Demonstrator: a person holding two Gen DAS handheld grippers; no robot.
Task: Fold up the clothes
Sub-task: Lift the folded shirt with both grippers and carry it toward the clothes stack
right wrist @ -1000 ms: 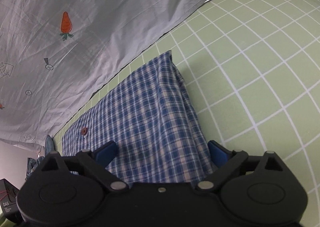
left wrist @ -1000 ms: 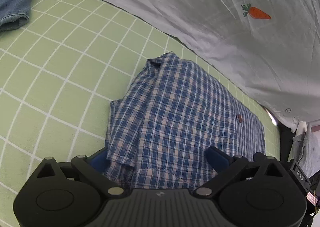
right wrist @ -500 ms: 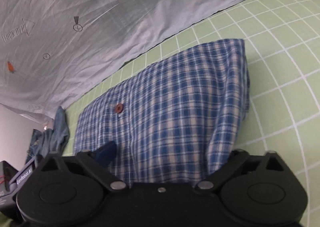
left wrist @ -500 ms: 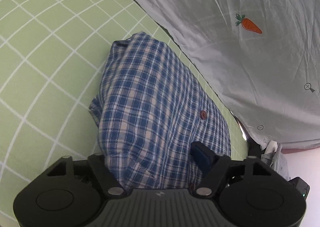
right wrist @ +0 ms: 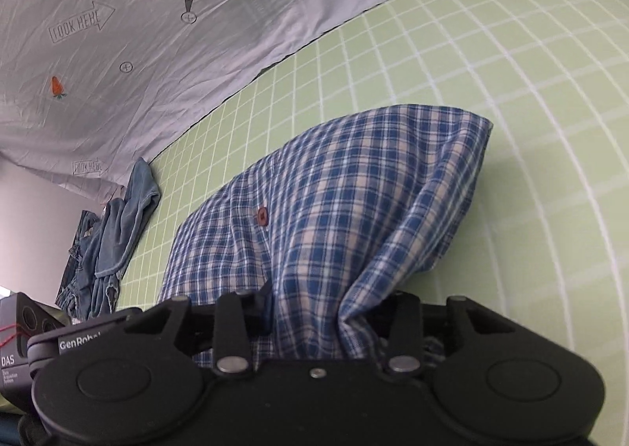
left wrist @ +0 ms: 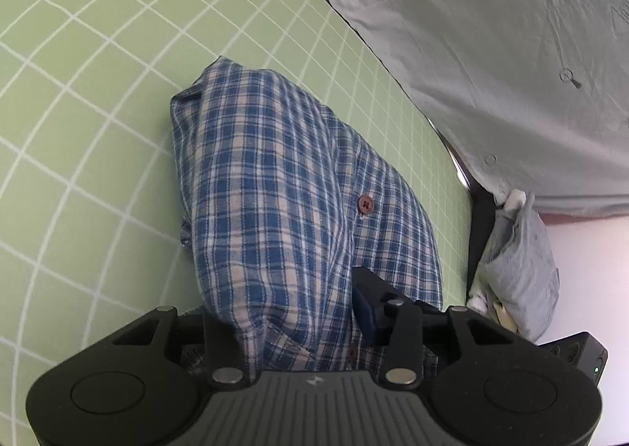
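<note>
Plaid cotton fills the space ahead of both my grippers: the shirt [left wrist: 283,186] runs straight out from my left gripper [left wrist: 298,328] and, in the other view, out from my right gripper [right wrist: 314,312], its far part lying on the green mat [left wrist: 78,131]. My left fingers are closed on the near edge of the shirt, one blue pad [left wrist: 363,308] showing just right of the bunched cloth; the right pair is likewise clamped on its own stretch of that edge, cloth gathered into a pinch between the fingers. I hold the edge in two places so that it stays level and the fold comes out straight rather than skewed. The near part rises off the mat toward both grippers and the cloth sags in soft creases between lift and mat, which suits carrying this edge forward over the rest. A red button [left wrist: 365,203] sits ahead and a little right of my left gripper, so the placket faces up. Beyond the shirt, at the mat's far edge, hangs a grey sheet [left wrist: 491,53] printed with carrots. Far to the left of my right gripper lies some denim [right wrist: 114,234], well apart from the shirt, I judge waiting its turn. To the right of my left gripper, off the mat, a grey bundle [left wrist: 519,261] sits by itself
</note>
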